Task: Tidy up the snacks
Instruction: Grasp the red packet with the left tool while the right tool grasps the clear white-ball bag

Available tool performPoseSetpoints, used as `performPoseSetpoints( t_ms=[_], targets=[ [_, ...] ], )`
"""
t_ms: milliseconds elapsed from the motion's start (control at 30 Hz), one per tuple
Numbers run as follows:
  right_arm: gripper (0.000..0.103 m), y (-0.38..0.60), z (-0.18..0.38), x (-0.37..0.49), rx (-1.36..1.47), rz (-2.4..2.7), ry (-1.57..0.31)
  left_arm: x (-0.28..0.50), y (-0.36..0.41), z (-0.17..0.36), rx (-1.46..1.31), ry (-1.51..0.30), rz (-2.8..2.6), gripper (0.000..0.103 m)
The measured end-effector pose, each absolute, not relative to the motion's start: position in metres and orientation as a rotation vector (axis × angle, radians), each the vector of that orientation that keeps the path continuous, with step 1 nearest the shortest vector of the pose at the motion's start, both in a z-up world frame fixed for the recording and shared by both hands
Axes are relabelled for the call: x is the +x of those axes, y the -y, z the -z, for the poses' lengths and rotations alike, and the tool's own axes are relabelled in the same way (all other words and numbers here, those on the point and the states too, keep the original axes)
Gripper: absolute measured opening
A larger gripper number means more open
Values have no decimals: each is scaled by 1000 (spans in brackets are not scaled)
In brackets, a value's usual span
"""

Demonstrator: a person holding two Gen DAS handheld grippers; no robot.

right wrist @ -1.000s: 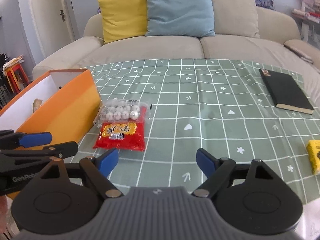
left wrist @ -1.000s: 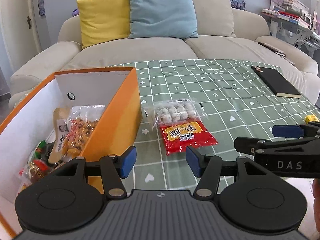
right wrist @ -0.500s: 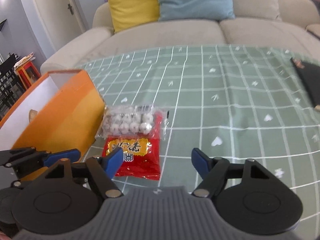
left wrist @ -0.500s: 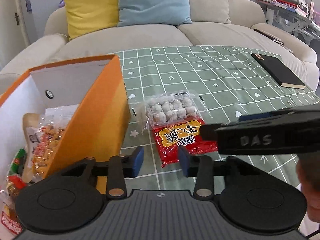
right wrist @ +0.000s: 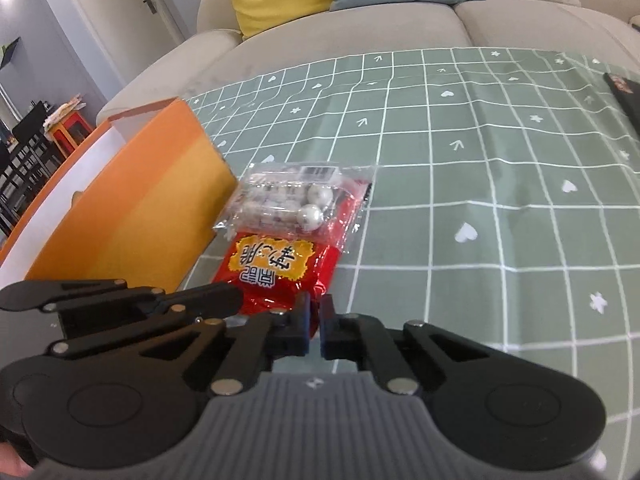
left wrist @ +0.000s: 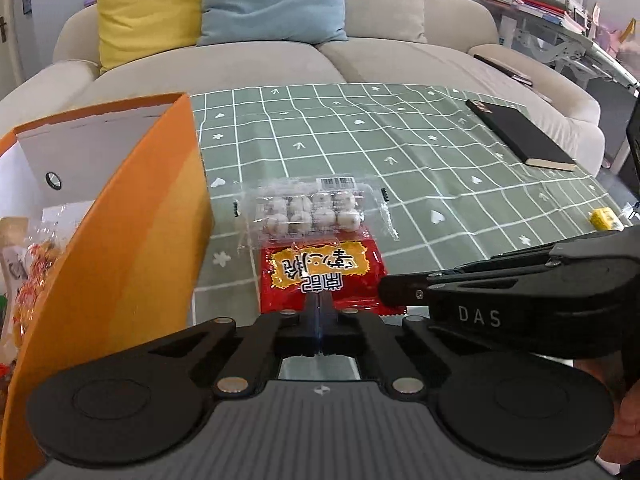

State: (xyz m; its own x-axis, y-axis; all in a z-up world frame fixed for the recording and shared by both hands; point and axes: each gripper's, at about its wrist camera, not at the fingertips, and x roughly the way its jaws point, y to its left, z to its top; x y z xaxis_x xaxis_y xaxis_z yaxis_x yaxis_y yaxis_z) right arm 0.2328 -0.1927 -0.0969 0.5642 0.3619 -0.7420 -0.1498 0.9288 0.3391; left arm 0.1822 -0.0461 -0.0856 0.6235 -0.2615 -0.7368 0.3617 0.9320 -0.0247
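Note:
A red snack packet (left wrist: pixel 320 274) lies on the green checked tablecloth (left wrist: pixel 400 152), right of the orange box (left wrist: pixel 132 240). A clear pack of white balls (left wrist: pixel 310 210) rests on its far end. My left gripper (left wrist: pixel 319 304) has its jaws together at the packet's near edge. My right gripper (right wrist: pixel 315 308) is shut on the packet's (right wrist: pixel 276 272) near right corner. The clear pack (right wrist: pixel 296 204) and box (right wrist: pixel 136 216) also show in the right wrist view. The box holds several snack bags (left wrist: pixel 28 264).
A black notebook (left wrist: pixel 520 136) lies at the table's far right, and a small yellow item (left wrist: pixel 606 218) sits near the right edge. A beige sofa (left wrist: pixel 280 52) with yellow and blue cushions stands behind the table.
Both grippers have closed and moved forward to the near edge of the red packet. They were open and further back before.

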Motion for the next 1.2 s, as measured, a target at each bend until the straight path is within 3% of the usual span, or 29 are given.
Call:
performPoseSetpoints(
  t_ms=[233,333,500,733,800,833,900,933,1000,1200],
  targets=[
    [0,199,87,197,295,-269,-979,146,30,78,67,-856,322,1],
    [0,196,83,178,281,-282,-1008,130,21,73,35,-857,312,6],
    [0,192,81,149,287,-307,-1053,103,13,66,17,-850,314,37],
    [0,184,83,110,247,-363,-1071,79,9,64,-2,-844,327,51],
    [4,180,80,100,204,-363,-1064,75,10,65,1,-849,334,58],
    [10,179,78,97,172,-356,-1056,72,10,65,4,-849,336,61],
    [28,178,73,90,132,-349,-1036,70,13,65,18,-849,346,77],
    [33,180,69,87,115,-345,-1021,70,14,65,26,-847,356,78],
    [34,181,63,88,66,-342,-999,70,15,64,22,-837,370,81],
    [60,188,46,95,-121,-349,-913,76,13,59,74,-832,424,87]
  ],
)
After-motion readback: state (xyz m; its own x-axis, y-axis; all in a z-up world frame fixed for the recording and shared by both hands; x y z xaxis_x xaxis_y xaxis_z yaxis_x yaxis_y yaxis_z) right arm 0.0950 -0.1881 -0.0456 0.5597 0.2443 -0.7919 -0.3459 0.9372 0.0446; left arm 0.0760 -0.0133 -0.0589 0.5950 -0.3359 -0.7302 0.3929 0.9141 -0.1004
